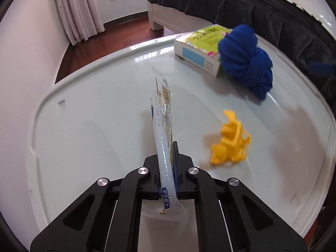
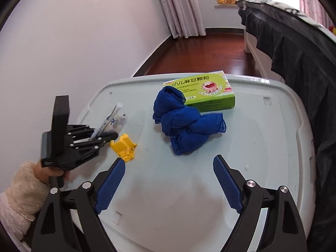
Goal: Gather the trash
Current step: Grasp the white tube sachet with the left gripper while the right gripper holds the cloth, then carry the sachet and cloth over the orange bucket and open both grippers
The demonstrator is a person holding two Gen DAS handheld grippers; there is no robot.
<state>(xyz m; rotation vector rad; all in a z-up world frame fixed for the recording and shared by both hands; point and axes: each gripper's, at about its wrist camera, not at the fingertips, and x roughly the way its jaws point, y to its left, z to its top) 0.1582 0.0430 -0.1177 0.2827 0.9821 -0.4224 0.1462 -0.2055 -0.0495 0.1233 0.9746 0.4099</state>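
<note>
My left gripper (image 1: 170, 147) is shut on a long clear-and-white sachet wrapper (image 1: 162, 115), which stands on edge between the pads and reaches away over the pale table top (image 1: 84, 126). The right wrist view shows that same left gripper (image 2: 114, 135) pinching the wrapper (image 2: 111, 118) at the table's left side. A crumpled yellow piece of trash (image 1: 231, 140) lies just right of it (image 2: 124, 147). My right gripper (image 2: 168, 163) stands open above the table's near part, nothing between its blue pads. A bunched blue cloth (image 2: 184, 121) lies ahead of it.
A green and white medicine box (image 2: 210, 90) lies behind the blue cloth (image 1: 245, 63), touching it; the box (image 1: 199, 48) sits near the far table edge. A bed with a dark cover (image 2: 294, 52) runs along the right. A person's sleeved hand (image 2: 27, 189) holds the left gripper.
</note>
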